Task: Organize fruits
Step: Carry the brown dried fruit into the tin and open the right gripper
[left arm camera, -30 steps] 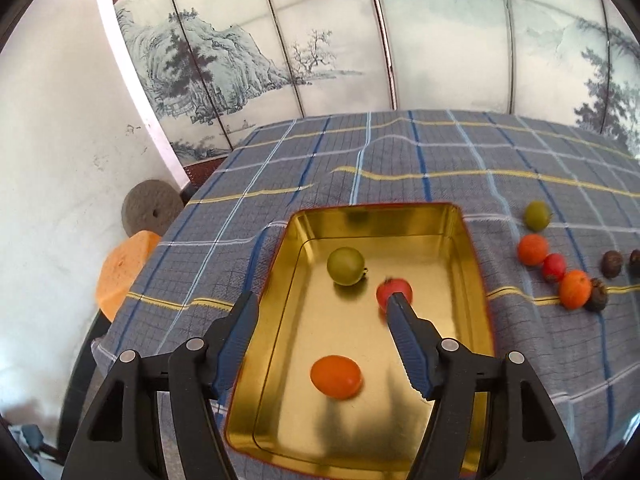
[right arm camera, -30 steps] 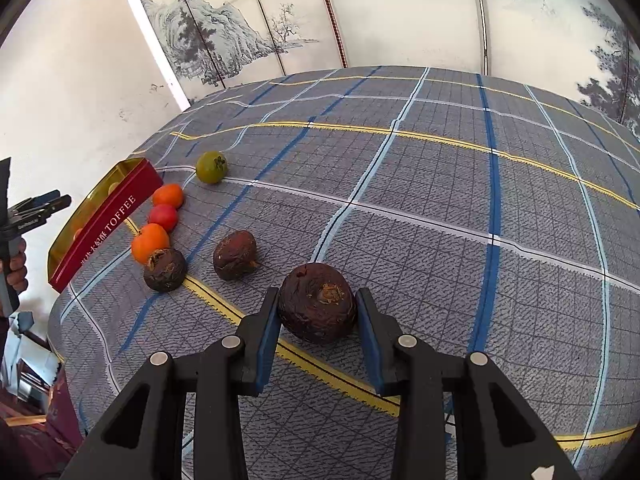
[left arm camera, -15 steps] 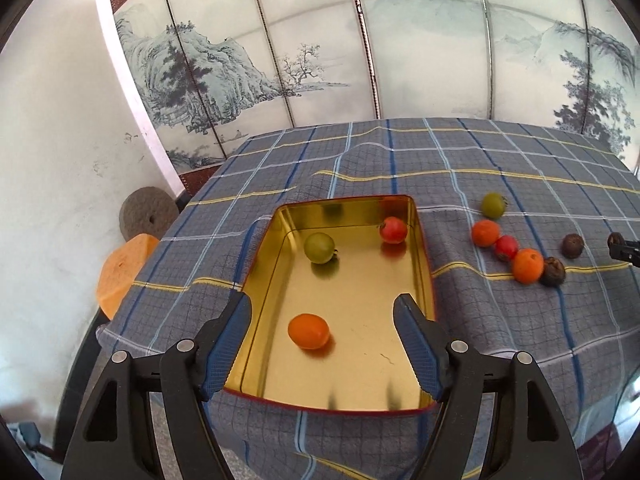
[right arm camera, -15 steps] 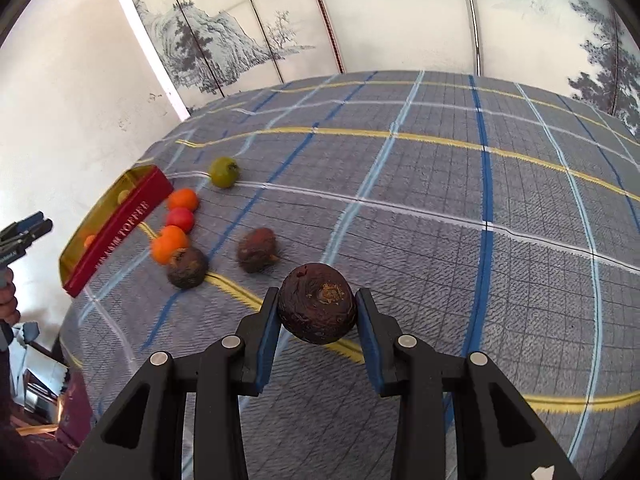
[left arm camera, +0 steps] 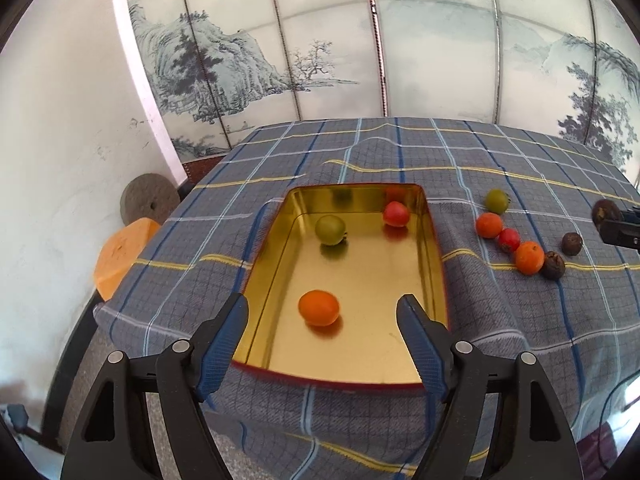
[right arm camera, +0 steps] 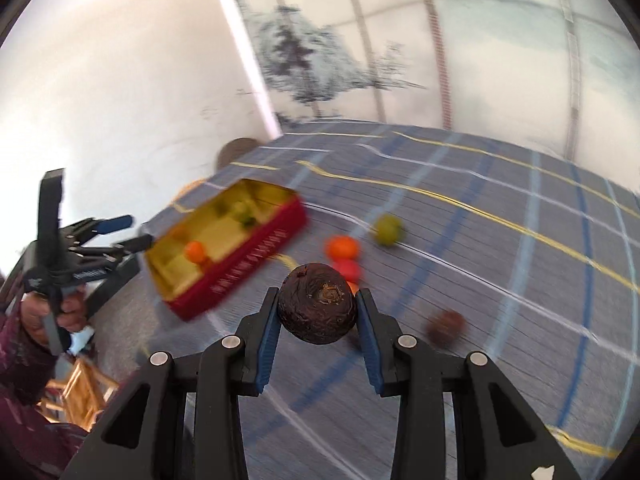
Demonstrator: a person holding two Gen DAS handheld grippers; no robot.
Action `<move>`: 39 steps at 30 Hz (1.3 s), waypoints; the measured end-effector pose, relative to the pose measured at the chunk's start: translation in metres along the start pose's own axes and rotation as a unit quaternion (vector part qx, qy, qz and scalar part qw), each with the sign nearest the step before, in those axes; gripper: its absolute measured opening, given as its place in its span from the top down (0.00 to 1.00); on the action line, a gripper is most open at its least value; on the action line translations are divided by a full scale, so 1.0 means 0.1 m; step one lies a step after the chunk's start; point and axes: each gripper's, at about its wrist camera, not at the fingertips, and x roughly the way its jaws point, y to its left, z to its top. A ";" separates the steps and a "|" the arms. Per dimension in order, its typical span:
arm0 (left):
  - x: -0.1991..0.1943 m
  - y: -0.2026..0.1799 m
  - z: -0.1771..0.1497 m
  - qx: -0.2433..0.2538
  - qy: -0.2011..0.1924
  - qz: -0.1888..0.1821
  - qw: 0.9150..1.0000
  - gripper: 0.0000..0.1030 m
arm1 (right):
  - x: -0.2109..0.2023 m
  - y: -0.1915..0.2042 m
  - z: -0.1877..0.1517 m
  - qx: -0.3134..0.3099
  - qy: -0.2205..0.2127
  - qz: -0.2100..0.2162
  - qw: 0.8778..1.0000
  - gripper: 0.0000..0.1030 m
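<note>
Here, red lettering blurred on tin (right arm camera: 256, 260), right gripper (right arm camera: 317, 312) clamping brown fruit (right arm camera: 317, 307)

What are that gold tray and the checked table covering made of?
The tray looks like thin metal, a tin: its glossy gold inside mirrors the fruit, and its outside is red. The table covering looks like woven cloth, matte, wrinkling and draping over the table's edge.

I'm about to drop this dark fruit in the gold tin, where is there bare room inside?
In the gold tin, the near right floor beside the orange fruit is bare, as is the middle. The far end is crowded by the green fruit and red fruit.
</note>
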 end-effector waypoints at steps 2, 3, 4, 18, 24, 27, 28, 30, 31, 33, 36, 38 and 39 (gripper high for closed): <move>-0.02 0.06 -0.04 -0.007 0.001 -0.002 1.000 0.24 | 0.11 0.15 0.08 -0.014 0.004 0.012 1.000 0.67; -0.03 0.09 -0.06 -0.010 0.002 -0.003 1.000 0.24 | 0.16 0.20 0.11 -0.019 0.006 0.016 1.000 0.67; -0.04 0.12 -0.08 -0.013 0.002 -0.004 1.000 0.23 | 0.23 0.27 0.14 -0.022 0.009 0.023 0.999 0.67; -0.05 0.49 -0.24 -0.050 0.021 0.003 0.999 0.23 | 1.28 0.98 0.59 -0.085 0.068 0.073 0.991 0.67; -0.07 0.50 -0.29 -0.044 0.022 0.017 0.999 0.22 | 1.71 1.01 0.71 -0.079 0.100 0.065 0.990 0.67; -0.06 0.48 -0.31 -0.038 0.024 0.022 0.999 0.21 | 1.83 1.01 0.76 -0.069 0.106 0.067 0.990 0.67; -0.05 0.48 -0.32 -0.038 0.025 0.022 0.999 0.21 | 1.87 1.01 0.78 -0.066 0.107 0.067 0.990 0.67; -0.04 0.47 -0.32 -0.037 0.027 0.021 0.999 0.21 | 1.93 1.02 0.81 -0.063 0.111 0.066 0.990 0.67; -0.04 0.46 -0.32 -0.037 0.028 0.021 0.999 0.21 | 1.97 1.03 0.83 -0.060 0.114 0.067 0.989 0.67; -0.03 0.44 -0.33 -0.035 0.030 0.020 0.999 0.20 | 2.05 1.05 0.87 -0.056 0.119 0.067 0.989 0.66; -0.03 0.42 -0.33 -0.031 0.033 0.022 0.999 0.20 | 2.16 1.10 0.93 -0.051 0.126 0.065 0.989 0.66; -0.02 0.41 -0.34 -0.029 0.034 0.022 0.999 0.19 | 2.23 1.14 0.98 -0.043 0.125 0.070 0.989 0.64; -0.01 0.40 -0.34 -0.028 0.036 0.023 0.999 0.19 | 2.25 1.16 1.00 -0.040 0.124 0.073 0.989 0.64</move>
